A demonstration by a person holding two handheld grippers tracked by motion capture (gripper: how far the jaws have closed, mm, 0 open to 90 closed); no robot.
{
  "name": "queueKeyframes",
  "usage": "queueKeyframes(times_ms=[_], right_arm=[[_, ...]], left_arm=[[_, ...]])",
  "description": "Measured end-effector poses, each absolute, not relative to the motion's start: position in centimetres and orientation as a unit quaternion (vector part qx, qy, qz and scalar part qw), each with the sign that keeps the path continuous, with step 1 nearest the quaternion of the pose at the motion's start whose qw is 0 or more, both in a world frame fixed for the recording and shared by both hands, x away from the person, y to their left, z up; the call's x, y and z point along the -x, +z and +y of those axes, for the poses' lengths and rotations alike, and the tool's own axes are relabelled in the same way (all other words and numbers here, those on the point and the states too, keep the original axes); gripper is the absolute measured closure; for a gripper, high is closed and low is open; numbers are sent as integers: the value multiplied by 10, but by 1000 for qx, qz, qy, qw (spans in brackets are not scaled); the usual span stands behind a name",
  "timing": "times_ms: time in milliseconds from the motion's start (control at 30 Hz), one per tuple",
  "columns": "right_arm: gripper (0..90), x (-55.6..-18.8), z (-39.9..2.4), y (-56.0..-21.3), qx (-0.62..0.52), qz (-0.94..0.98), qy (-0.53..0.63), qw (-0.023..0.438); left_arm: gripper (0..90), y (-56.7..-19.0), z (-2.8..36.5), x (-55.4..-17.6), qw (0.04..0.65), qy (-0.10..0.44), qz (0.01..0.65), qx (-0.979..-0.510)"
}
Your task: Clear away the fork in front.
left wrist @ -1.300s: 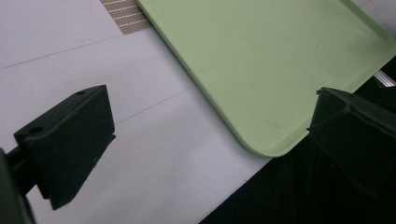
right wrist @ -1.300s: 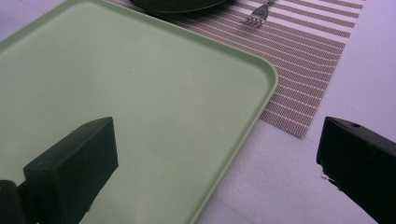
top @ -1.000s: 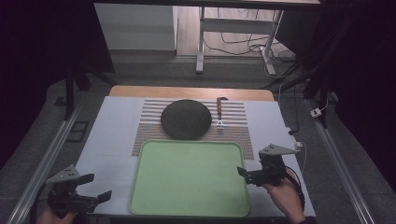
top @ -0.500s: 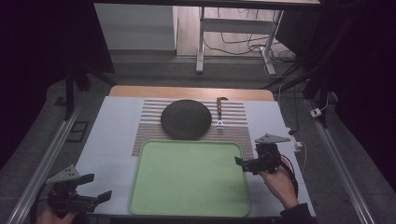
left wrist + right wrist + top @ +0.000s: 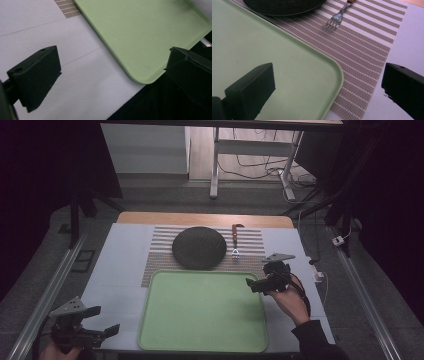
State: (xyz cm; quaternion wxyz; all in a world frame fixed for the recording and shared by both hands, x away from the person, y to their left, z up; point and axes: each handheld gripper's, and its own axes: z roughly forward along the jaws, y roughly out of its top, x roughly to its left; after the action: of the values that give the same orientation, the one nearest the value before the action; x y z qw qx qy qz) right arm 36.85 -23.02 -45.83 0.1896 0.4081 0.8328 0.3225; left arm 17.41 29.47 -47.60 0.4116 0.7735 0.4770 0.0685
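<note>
Fork (image 5: 235,241) lies lengthwise, tines toward green tray (image 5: 165,320).

The flat light-green plastic tray (image 5: 287,75) is showing a smooth, faintly satiny face. The striped brown-and-white woven placemat (image 5: 362,50) is looking coarse and matt. The fork with shiny metal tines (image 5: 333,21) is glinting, the round black plate (image 5: 199,247) is looking matt, and the white tabletop (image 5: 75,75) is lying smooth and dull.
</note>
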Motion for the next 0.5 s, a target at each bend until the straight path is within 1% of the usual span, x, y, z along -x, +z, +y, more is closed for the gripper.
queueKeyframes(times_ms=[500], right_arm=[[0, -411, -202, -468, -376, 855, 271, 233]], left_arm=[[0, -476, 293, -175, 406, 70, 474, -778]])
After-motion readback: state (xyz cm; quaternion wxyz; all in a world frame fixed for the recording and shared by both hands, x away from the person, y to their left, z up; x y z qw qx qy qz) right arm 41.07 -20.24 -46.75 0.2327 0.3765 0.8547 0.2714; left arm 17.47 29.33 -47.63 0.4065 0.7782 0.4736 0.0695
